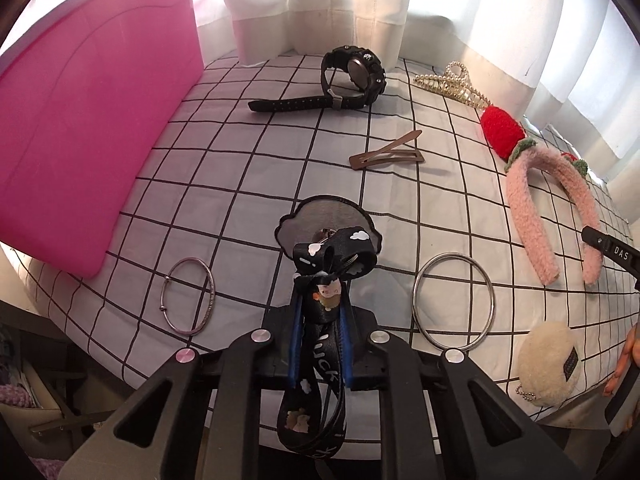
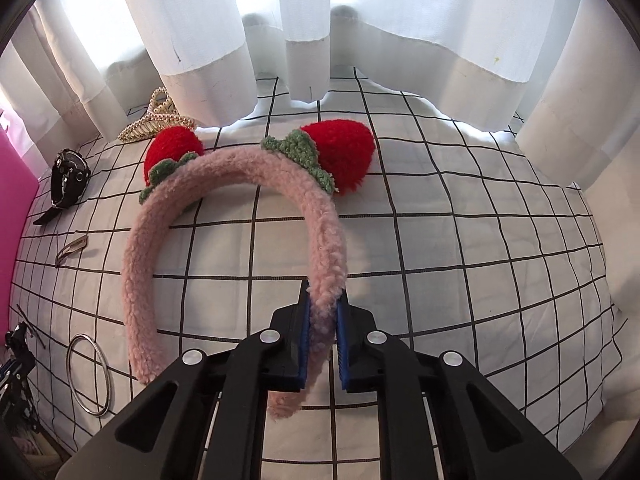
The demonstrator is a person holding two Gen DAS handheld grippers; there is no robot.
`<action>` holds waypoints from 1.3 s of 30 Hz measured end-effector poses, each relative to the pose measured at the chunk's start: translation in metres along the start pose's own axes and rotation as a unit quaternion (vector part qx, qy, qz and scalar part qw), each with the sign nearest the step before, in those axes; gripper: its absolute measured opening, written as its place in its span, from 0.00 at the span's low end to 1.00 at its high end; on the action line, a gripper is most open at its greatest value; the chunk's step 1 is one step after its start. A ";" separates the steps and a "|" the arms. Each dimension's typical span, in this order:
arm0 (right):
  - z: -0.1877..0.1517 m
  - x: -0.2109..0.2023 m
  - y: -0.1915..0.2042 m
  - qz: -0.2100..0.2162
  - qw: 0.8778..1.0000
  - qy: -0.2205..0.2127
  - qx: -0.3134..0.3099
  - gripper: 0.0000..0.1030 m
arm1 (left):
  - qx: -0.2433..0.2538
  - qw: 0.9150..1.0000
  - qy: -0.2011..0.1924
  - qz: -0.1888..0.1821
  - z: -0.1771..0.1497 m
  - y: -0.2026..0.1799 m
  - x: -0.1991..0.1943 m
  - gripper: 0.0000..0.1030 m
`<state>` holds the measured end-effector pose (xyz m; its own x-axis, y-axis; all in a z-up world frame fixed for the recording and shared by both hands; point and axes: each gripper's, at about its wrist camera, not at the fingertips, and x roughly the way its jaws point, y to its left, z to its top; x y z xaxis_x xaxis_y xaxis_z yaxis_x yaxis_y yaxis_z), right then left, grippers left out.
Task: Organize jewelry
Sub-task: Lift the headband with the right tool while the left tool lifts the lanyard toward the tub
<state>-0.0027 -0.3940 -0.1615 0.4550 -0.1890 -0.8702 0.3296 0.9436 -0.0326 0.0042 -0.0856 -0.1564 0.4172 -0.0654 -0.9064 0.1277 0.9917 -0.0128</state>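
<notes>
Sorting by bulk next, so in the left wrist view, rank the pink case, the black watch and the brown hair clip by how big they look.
1. pink case
2. black watch
3. brown hair clip
The case lies nearer the camera, which exaggerates its lead.

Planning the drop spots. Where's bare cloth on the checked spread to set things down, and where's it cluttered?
Freest: the checked spread right of the pink headband, up to the curtain. Smaller patch between the pink board, black watch and thin bangle. Crowded: the far edge, with watch, pearl claw clip and flat hair clip, and the near edge around the large ring.
</notes>
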 end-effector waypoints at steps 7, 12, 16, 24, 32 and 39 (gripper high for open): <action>0.006 -0.036 0.001 0.008 0.999 -0.047 -0.004 0.09 | 0.009 1.000 -0.024 -0.006 0.008 -0.001 -0.022 0.15; 0.010 -0.054 0.007 0.013 0.997 -0.068 -0.015 0.09 | 0.014 0.999 -0.039 -0.011 0.018 0.002 -0.034 0.15; 0.013 -0.071 0.017 0.016 0.996 -0.087 -0.023 0.09 | 0.018 0.998 -0.051 -0.015 0.025 0.004 -0.046 0.15; 0.027 -0.104 0.044 0.029 0.991 -0.124 -0.031 0.09 | 0.037 0.995 -0.093 -0.014 0.044 0.010 -0.080 0.15; 0.052 -0.152 0.091 0.062 0.981 -0.174 -0.062 0.09 | 0.016 0.990 -0.139 -0.015 0.068 0.040 -0.123 0.15; 0.074 -0.194 0.159 0.111 0.964 -0.218 -0.102 0.09 | -0.020 0.984 -0.178 0.001 0.090 0.087 -0.162 0.15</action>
<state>0.0225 -0.2275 0.0382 0.8143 -0.0303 -0.5796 0.0343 0.9994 -0.0041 0.0285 0.0011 0.0277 0.7072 -0.0903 -0.7012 0.0943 0.9950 -0.0331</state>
